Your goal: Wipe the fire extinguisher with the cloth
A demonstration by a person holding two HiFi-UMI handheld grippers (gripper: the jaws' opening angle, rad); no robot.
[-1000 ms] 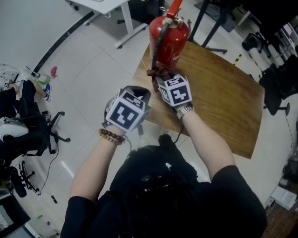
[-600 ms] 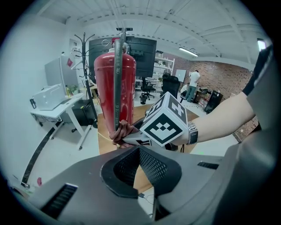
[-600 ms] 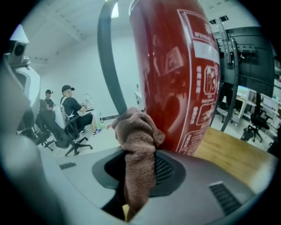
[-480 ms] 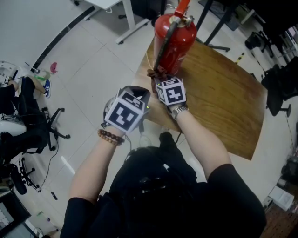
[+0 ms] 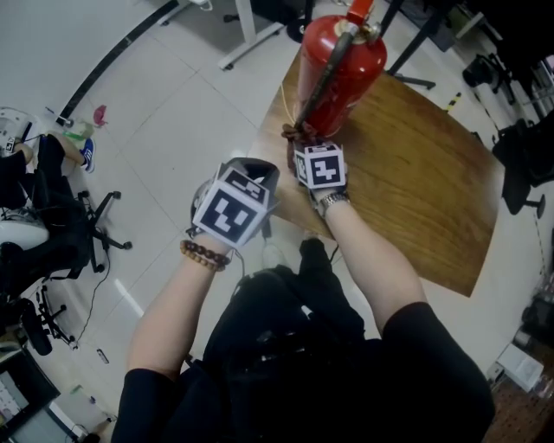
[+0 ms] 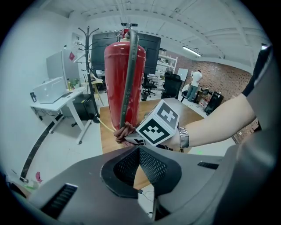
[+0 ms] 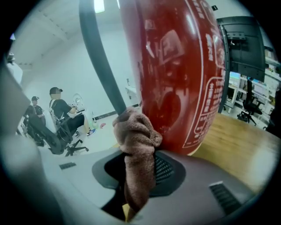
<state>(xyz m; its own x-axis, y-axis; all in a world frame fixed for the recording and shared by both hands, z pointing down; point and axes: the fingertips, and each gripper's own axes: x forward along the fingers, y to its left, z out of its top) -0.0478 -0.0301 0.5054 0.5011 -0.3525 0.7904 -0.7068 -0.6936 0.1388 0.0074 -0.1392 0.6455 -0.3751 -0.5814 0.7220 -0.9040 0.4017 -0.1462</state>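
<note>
Wiping is under way, not finished. The fire extinguisher point(image 5: 342, 73) stands upright on the wooden counter point(image 5: 415, 190), close to its near-left corner. Its black hose point(image 5: 322, 82) runs down the side facing the person.

The right hand-held gripper point(image 7: 139, 176) has its jaws partly closed on a bunched brown cloth point(image 7: 138, 145). The pads pinch the cloth's lower part, while the loose upper wad sticks out and presses against the red cylinder, right beside the hose. In the head view this contact sits low on the body.

The left hand-held gripper point(image 6: 139, 169) is fully closed with nothing between its jaws. It hangs off the counter's corner, over the floor point(image 5: 173, 112), apart from the extinguisher and not steadying it.

How much has been cleaned cannot be read off: the red paint looks evenly glossy, with no visible streaks or dust line. Judging from the cloth's position, the lower front strip is the part in hand. The far side, the flank with the printed label point(image 7: 210, 101), the shoulder and the lever point(image 5: 359, 10) at the top have no cloth near them. I would therefore count most of the surface as not yet covered, with only 1 hand working.
</note>
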